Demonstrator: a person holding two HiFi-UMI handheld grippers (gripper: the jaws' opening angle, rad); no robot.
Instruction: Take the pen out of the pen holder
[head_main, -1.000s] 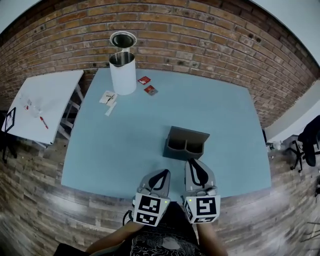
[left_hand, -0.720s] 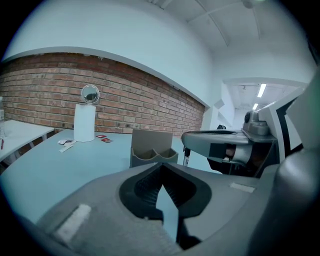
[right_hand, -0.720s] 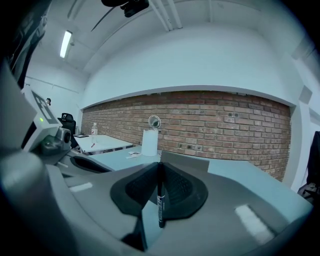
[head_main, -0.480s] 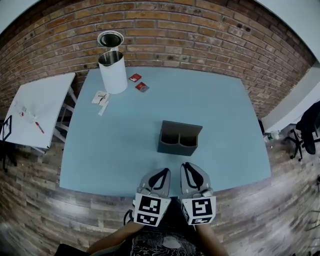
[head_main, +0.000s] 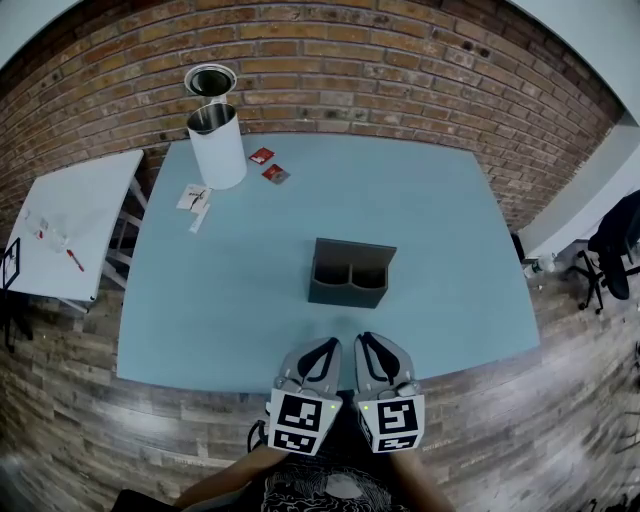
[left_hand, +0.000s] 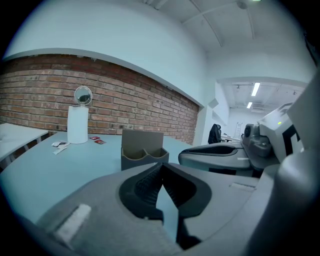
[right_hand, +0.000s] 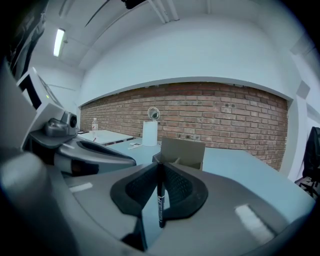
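Observation:
A dark grey two-pocket pen holder (head_main: 350, 272) stands on the light blue table (head_main: 450, 230), and both pockets look empty from above. My right gripper (head_main: 365, 340) hovers over the near table edge, shut on a thin black pen (right_hand: 160, 200) that stands upright between its pads. The holder (right_hand: 182, 150) lies just beyond those jaws, apart from them. My left gripper (head_main: 327, 344) is beside the right one, shut with nothing in it. In the left gripper view its tips (left_hand: 161, 166) meet, with the holder (left_hand: 143, 150) ahead.
A white cylinder (head_main: 216, 150) with a round mirror (head_main: 210, 80) behind it stands at the far left corner. Two red packets (head_main: 268, 165) and paper scraps (head_main: 194, 197) lie near it. A white side table (head_main: 60, 220) stands to the left, and a brick wall is behind.
Both grippers have drawn back from the holder toward the near table edge, the right one sinking with the pen. The gap to the holder has grown.

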